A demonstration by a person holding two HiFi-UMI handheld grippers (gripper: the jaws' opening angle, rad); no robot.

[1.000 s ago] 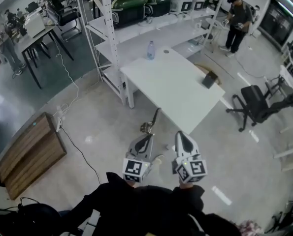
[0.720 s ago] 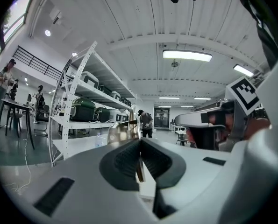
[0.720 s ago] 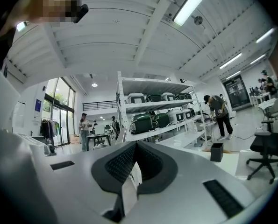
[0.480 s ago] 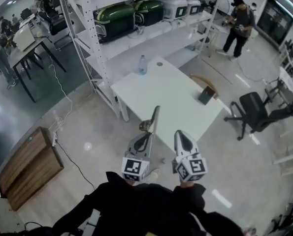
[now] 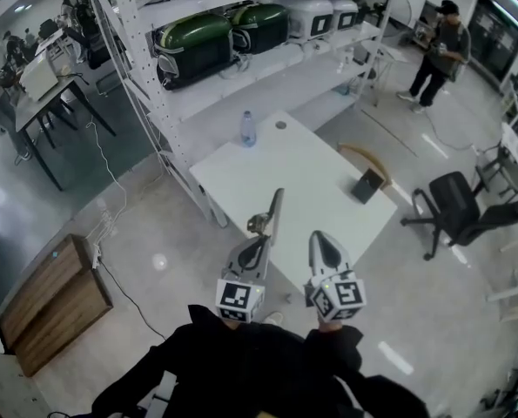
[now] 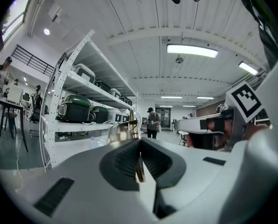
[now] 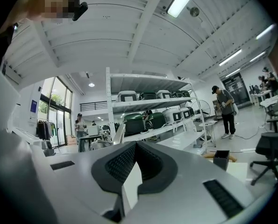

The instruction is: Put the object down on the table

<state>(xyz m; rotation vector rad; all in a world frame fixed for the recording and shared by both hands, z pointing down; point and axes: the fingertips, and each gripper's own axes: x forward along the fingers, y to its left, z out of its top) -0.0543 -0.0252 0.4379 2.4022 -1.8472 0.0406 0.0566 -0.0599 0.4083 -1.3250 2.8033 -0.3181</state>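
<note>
My left gripper (image 5: 259, 243) is shut on a long thin metal utensil (image 5: 273, 212) that sticks up and forward from its jaws, over the near edge of the white table (image 5: 319, 168). In the left gripper view the utensil (image 6: 124, 130) rises past the closed jaws of the left gripper (image 6: 139, 142), its thin edge pinched between the pads. My right gripper (image 5: 321, 237) is beside it, shut with nothing in it. The right gripper view shows the right gripper (image 7: 135, 143) closed and the utensil (image 7: 117, 136) to its left. Both grippers hang above the floor, just short of the table.
On the table stand a water bottle (image 5: 248, 130), a small round thing (image 5: 280, 125) and a dark box (image 5: 368, 184). White shelving (image 5: 267, 64) runs behind it. A black office chair (image 5: 457, 209) stands right, a wooden cabinet (image 5: 50, 293) left, and a person (image 5: 441, 55) far right.
The table has come nearer and now lies just ahead of the grippers. Both grippers keep their place in the view and the utensil stays held. The far person has shifted right.
</note>
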